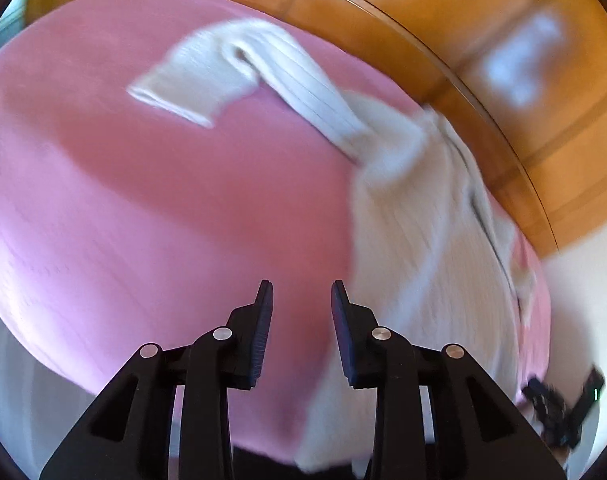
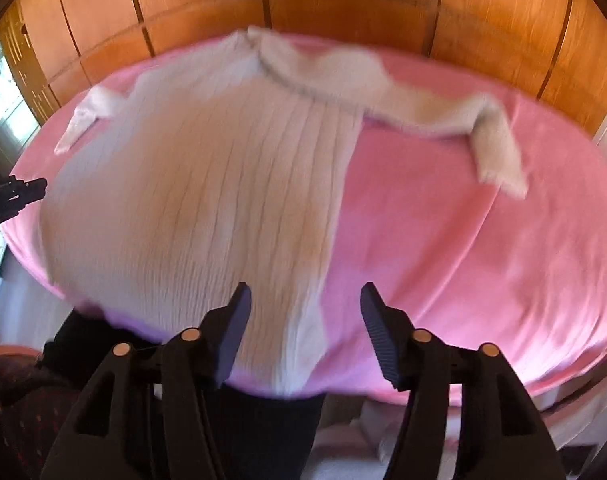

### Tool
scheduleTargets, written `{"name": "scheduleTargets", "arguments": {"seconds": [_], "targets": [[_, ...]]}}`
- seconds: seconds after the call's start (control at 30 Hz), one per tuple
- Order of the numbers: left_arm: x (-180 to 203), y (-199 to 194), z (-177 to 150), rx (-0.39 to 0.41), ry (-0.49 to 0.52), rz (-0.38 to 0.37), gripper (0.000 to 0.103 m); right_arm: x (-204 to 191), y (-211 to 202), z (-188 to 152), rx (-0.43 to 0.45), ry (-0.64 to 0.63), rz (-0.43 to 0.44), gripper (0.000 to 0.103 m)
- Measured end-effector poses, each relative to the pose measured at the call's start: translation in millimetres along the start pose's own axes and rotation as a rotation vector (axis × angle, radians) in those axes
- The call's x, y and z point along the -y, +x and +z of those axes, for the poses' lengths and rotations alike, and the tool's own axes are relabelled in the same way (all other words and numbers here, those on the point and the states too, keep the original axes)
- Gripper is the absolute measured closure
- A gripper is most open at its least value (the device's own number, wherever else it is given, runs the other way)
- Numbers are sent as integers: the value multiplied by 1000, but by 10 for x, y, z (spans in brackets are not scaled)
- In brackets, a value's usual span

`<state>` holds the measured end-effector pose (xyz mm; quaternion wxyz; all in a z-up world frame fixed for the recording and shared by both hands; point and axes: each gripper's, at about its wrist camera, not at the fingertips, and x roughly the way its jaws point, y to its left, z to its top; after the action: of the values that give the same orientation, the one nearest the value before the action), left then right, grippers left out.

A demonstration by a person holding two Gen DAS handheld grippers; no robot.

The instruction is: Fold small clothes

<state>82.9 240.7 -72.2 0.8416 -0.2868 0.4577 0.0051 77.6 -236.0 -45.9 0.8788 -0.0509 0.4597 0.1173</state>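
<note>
A small white ribbed sweater (image 2: pixel 207 184) lies flat on a pink cloth (image 2: pixel 463 240), collar at the far edge. Its right sleeve (image 2: pixel 443 112) stretches out sideways and bends down at the cuff. In the left wrist view the sweater body (image 1: pixel 423 240) lies to the right and its other sleeve (image 1: pixel 263 76) is bent across the pink cloth (image 1: pixel 143 200). My left gripper (image 1: pixel 301 288) is open and empty above the cloth beside the sweater's edge. My right gripper (image 2: pixel 305 292) is open and empty above the sweater's near hem. Both views are blurred.
A wooden panelled wall (image 2: pixel 343 0) stands right behind the pink-covered surface. The other gripper (image 2: pixel 11 192) shows at the left edge of the right wrist view, and at the lower right of the left wrist view (image 1: pixel 559 400). Dark clothing (image 2: pixel 263 432) lies below the near edge.
</note>
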Motion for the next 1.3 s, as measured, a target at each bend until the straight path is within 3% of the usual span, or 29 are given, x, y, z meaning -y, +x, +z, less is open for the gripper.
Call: {"name": "scheduleTargets", "arguments": {"seconds": [0.17, 0.23, 0.37, 0.5, 0.57, 0.6, 0.63, 0.67, 0.7, 0.9, 0.97, 1.1, 1.17, 1.23, 1.3], "targets": [[-122, 118, 426, 60, -90, -7, 72, -375, 264, 404, 96, -48, 30, 34], [-90, 224, 629, 93, -108, -7, 44, -533, 414, 531, 113, -55, 50, 34], [21, 514, 1038, 122, -121, -4, 43, -870, 753, 737, 115, -67, 105, 34], [61, 906, 1422, 135, -121, 77, 33, -1082, 1011, 835, 117, -70, 125, 34], [14, 1074, 1561, 127, -152, 83, 33, -1111, 1104, 832, 110, -66, 140, 34], [-26, 1149, 1632, 128, -173, 83, 38, -1114, 1135, 817, 106, -67, 142, 33], [-55, 1188, 1676, 131, -185, 61, 78, -1132, 1186, 819, 101, -69, 141, 33], [-82, 1221, 1698, 121, -187, 39, 97, -1145, 1240, 796, 98, -72, 138, 33], [-98, 1217, 1742, 121, -184, 33, 98, -1162, 1266, 775, 99, -78, 134, 32], [-158, 563, 2088, 348, -87, 113, 98, -1348, 1319, 767, 120, -123, 164, 30], [-215, 340, 2200, 418, -66, 180, 98, -1460, 1375, 764, 128, -144, 155, 30], [-416, 172, 2182, 468, -95, 233, 98, -1604, 1462, 764, 144, -162, 131, 29], [-503, 233, 2064, 445, -110, 239, 98, -1572, 1472, 764, 143, -151, 145, 29], [-580, 394, 1894, 358, -115, 274, 98, -1515, 1478, 773, 140, -134, 171, 29], [-631, 490, 1687, 272, -131, 276, 86, -1483, 1478, 790, 136, -127, 186, 29]]}}
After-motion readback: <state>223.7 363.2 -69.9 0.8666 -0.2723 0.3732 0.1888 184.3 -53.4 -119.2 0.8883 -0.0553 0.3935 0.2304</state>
